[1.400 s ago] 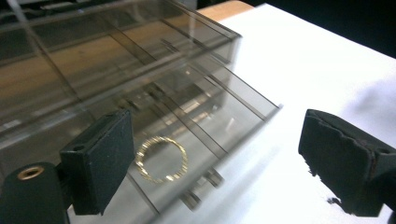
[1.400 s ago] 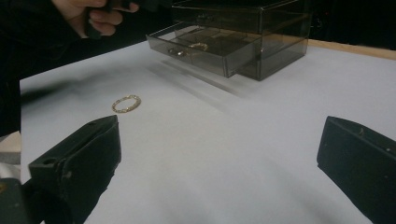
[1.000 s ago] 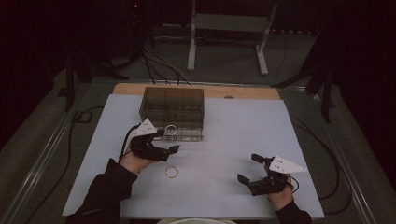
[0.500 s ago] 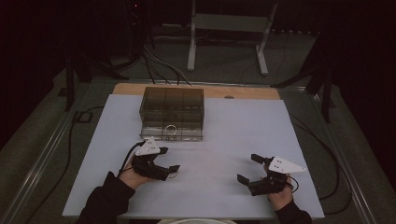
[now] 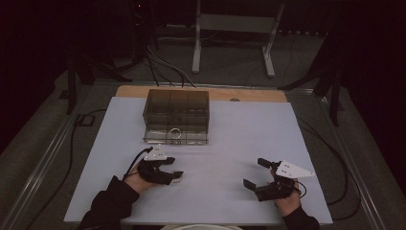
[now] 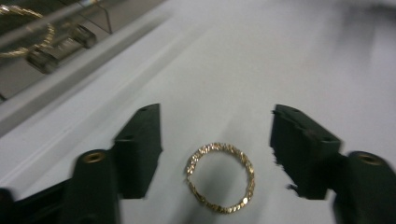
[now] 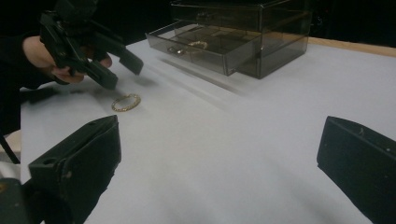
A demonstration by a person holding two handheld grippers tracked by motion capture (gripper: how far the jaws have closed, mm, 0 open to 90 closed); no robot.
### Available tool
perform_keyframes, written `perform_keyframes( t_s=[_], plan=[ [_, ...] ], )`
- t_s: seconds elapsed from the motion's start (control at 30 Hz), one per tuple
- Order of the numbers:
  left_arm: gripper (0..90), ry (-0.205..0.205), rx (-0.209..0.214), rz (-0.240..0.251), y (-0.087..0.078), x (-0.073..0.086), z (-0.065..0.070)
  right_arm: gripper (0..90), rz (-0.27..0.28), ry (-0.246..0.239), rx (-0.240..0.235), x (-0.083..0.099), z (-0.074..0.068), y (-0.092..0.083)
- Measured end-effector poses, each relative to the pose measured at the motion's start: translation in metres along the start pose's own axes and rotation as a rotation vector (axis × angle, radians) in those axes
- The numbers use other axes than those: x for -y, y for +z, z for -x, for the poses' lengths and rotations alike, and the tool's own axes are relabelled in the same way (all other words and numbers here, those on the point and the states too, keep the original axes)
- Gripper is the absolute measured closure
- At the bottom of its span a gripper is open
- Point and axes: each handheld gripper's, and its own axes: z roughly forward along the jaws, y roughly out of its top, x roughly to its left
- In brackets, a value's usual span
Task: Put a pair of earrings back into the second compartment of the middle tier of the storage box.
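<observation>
Now left claw (image 6: pixel 217 154) astride bracelet (image 6: pixel 220 177)

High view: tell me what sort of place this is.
Probably a recording lab: a white-covered table in a dark room, cables across the floor, a metal stand behind, a smoky drawer box.

left hand-held gripper (image 5: pixel 173 168): low, jaws closing, apart | right hand-held gripper (image 5: pixel 254 173): jaws wide

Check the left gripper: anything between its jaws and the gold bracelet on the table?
Nothing visible. In the left gripper view the gold bracelet lies flat on the bare white table, between the open jaws of the left gripper, which have just been closing. Neither pad touches it yet.
</observation>
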Motion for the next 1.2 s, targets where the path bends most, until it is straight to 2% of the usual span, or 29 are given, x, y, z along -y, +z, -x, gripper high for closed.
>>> perform_keyframes(
  t_s=[0.1, 0.23, 0.3, 0.37, 0.43, 0.57, 0.6, 0.77, 0.87, 0.97, 1.07, 1.2],
  plan=[
    [47.7, 0.015, -0.008, -0.013, 0.003, 0.002, -0.002, 0.0, 0.001, 0.003, -0.002, 0.000, 0.001, 0.000],
    [53.9, 0.029, -0.015, -0.038, 0.008, 0.004, -0.006, 0.0, -0.002, -0.002, -0.001, 0.000, 0.000, 0.000],
    [57.6, 0.023, -0.023, -0.063, 0.011, 0.005, -0.008, 0.0, 0.001, 0.004, -0.002, 0.000, 0.000, 0.000],
    [61.2, 0.021, -0.023, -0.067, 0.013, 0.006, -0.009, 0.0, 0.000, 0.003, 0.000, 0.000, 0.000, 0.000],
    [62.7, 0.036, -0.025, -0.084, 0.015, 0.007, -0.009, 0.0, -0.001, -0.001, 0.000, 0.000, 0.000, 0.000],
    [67.2, 0.054, -0.028, -0.084, 0.016, 0.007, -0.008, 0.0, 0.001, 0.003, -0.001, 0.000, 0.000, 0.000],
    [67.2, 0.078, -0.037, -0.090, 0.017, 0.006, -0.006, 0.0, 0.001, 0.001, -0.001, 0.000, 0.000, 0.000],
    [79.0, 0.121, -0.046, -0.109, 0.018, 0.005, -0.001, 0.0, -0.001, 0.001, 0.000, 0.000, 0.000, 0.000],
    [86.1, 0.130, -0.052, -0.117, 0.019, 0.004, 0.003, 0.0, -0.003, 0.002, -0.001, 0.000, 0.000, 0.001],
    [87.1, 0.128, -0.065, -0.124, 0.019, 0.003, 0.004, 0.0, -0.003, -0.004, 0.000, 0.000, 0.000, 0.000],
    [87.6, 0.096, -0.055, -0.113, 0.018, 0.004, 0.003, 0.0, -0.003, 0.002, -0.001, 0.000, 0.000, 0.001],
    [88.1, 0.087, -0.056, -0.113, 0.016, 0.002, 0.002, 0.0, -0.003, -0.004, 0.001, 0.000, 0.000, 0.000]
  ],
)
